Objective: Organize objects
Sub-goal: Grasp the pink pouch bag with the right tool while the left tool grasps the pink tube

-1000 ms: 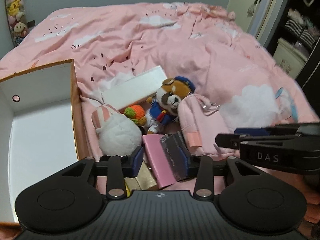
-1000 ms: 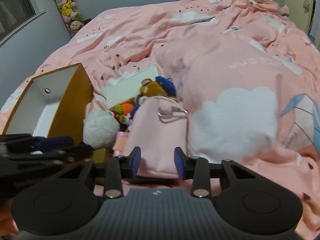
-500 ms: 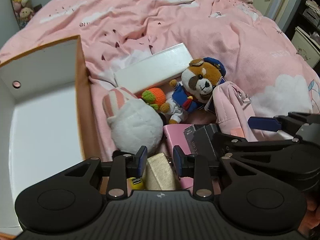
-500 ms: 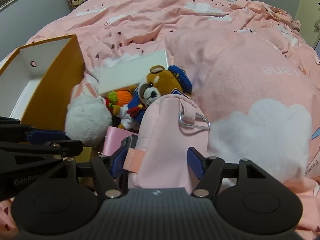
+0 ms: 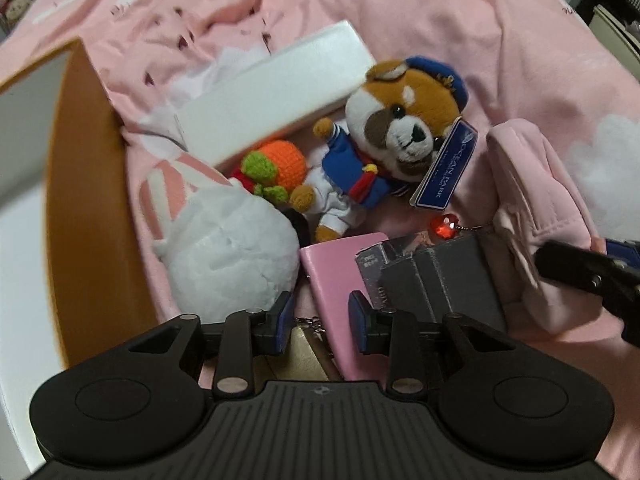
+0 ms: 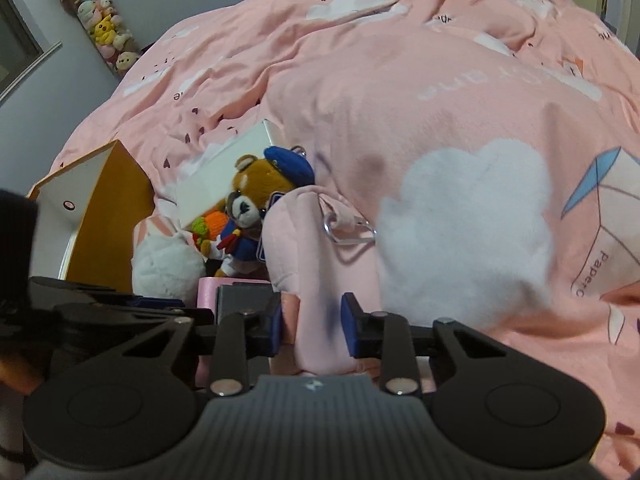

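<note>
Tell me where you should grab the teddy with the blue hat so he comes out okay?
Probably by the teddy's blue-coated body, coming straight down from above. He lies on his back, wedged between the white box, the orange knitted toy and the pink pouch, so the sides are crowded. His soft middle is narrower than his head.

Both wrist views close, sharing bear (image 5: 400, 120)

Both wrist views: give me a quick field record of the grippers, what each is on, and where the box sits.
left gripper: open, over gold item and pink booklet
right gripper: shut on pink pouch
box: orange wall, white inside, left of the pile
pile: white plush, sailor bear, dark carton
surface: pink duvet
</note>
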A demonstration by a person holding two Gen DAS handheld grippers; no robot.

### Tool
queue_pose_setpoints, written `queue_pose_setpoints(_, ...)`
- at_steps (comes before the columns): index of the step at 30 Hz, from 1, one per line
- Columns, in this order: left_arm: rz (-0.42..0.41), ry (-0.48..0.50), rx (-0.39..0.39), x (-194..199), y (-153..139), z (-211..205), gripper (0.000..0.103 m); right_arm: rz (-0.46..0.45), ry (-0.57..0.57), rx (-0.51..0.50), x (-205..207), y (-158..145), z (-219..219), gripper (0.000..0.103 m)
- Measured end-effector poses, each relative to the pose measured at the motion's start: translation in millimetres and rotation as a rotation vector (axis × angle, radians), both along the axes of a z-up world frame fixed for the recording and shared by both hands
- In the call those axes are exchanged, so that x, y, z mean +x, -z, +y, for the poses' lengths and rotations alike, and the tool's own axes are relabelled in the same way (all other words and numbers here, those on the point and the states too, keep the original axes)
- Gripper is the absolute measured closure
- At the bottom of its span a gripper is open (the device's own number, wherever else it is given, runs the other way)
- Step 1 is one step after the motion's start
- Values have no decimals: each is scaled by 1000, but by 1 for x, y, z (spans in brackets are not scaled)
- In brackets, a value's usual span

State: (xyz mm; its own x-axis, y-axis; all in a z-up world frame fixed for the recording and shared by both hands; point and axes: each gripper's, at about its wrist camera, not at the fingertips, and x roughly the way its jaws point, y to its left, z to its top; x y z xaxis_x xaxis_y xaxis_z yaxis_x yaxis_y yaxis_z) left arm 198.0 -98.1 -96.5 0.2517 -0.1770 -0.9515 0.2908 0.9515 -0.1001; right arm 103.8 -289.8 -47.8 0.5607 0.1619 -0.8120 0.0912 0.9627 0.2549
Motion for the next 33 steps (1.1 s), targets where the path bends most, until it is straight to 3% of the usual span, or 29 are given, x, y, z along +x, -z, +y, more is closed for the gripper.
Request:
queue_pose_setpoints(2, 36, -2, -19, 6, 6, -1, 56, 3, -3, 13, 1, 4, -1, 72)
queue_pose_setpoints(9, 103, -29, -43, 17, 20, 3, 56, 20, 18, 70, 3, 11, -11, 63)
queue_pose_setpoints(12, 123, -61, -88, 17, 26, 10, 65, 18, 13, 80, 3, 9, -10, 61)
queue_pose_setpoints(15, 88, -66, -110, 10, 24, 14, 68, 9, -4, 73, 2, 5, -7, 59)
queue_pose_setpoints(20, 8, -67, -183, -7, 2, 18, 85, -24, -41, 40, -3, -8, 1, 59)
queue_pose_setpoints(24, -44, -9, -216, -20, -12, 9, 87, -44, -61, 0, -3, -13, 8, 59)
queue_pose_setpoints(33, -63, 9, -148, -13, -5, -17, 86, -23, -89, -47, 5, -10, 14, 58)
